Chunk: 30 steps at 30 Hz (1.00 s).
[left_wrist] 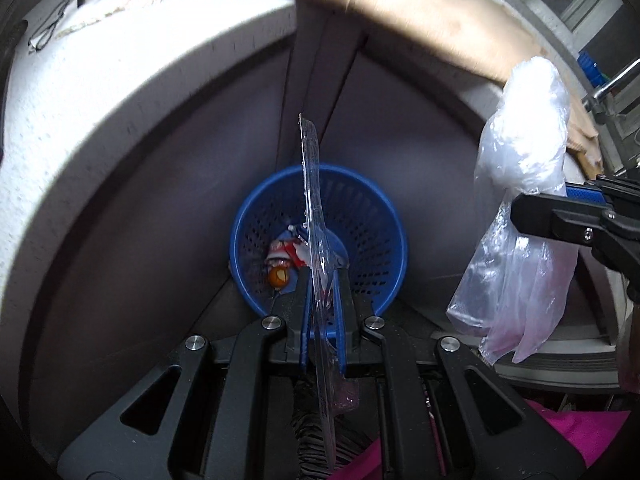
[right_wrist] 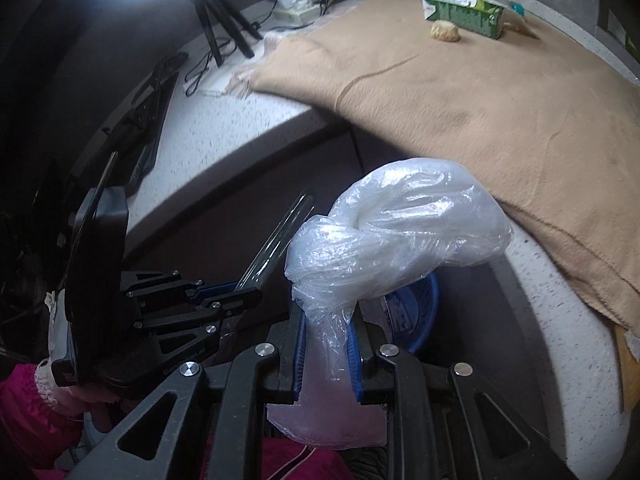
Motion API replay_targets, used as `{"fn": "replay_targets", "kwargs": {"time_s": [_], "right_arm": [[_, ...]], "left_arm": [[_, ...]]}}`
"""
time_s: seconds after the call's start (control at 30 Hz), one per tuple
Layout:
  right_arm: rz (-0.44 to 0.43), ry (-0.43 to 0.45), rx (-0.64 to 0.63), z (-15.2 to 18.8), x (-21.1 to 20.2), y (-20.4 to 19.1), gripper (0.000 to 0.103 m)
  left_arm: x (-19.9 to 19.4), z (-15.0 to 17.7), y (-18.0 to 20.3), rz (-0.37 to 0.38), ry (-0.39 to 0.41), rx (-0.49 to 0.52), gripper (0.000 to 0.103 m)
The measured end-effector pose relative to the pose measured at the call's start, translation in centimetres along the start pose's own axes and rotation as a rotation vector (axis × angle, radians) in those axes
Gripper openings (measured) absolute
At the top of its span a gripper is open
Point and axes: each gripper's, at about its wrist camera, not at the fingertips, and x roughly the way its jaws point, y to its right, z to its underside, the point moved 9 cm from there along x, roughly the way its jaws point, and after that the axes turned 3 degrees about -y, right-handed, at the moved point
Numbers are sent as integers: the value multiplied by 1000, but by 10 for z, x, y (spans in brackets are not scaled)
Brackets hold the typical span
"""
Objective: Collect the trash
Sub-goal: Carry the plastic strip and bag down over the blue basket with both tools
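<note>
A blue perforated trash basket (left_wrist: 368, 216) stands on the floor under the table edge, with a red-white wrapper (left_wrist: 286, 252) and an orange item inside. My left gripper (left_wrist: 323, 276) is shut on a flat clear plastic piece (left_wrist: 314, 200), held edge-on above the basket. My right gripper (right_wrist: 328, 320) is shut on a knotted clear plastic bag (right_wrist: 396, 232), which also shows in the left wrist view (left_wrist: 524, 168) to the right of the basket. The basket (right_wrist: 424, 312) is partly hidden behind the bag. The left gripper (right_wrist: 236, 300) shows at the left with the clear piece (right_wrist: 280, 236).
A white speckled table (right_wrist: 240, 128) carries a tan cloth (right_wrist: 480, 100). On the cloth lie a green carton (right_wrist: 464, 12) and a crumpled beige lump (right_wrist: 444, 32). Cables, a tripod (right_wrist: 224, 12) and a ring light stand at the back left. Pink clothing (left_wrist: 580, 436) is below.
</note>
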Motion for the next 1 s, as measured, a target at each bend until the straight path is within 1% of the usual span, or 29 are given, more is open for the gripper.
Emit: {"fn": "replay_targets", "kwargs": {"time_s": [0.3, 0.43, 0.53, 0.8, 1.0], "right_arm": [[14, -77, -14, 11, 40, 6, 17], [13, -98, -13, 14, 51, 9, 17], [28, -110, -30, 14, 61, 12, 17], [49, -137, -43, 10, 84, 16, 18], [63, -156, -45, 9, 96, 23, 22]], "left_arm": [[35, 11, -5, -2, -66, -22, 8], [46, 15, -10, -9, -89, -27, 8], [52, 17, -15, -17, -105, -25, 8], [75, 17, -15, -46, -128, -26, 8], [88, 15, -15, -67, -140, -16, 8]]}}
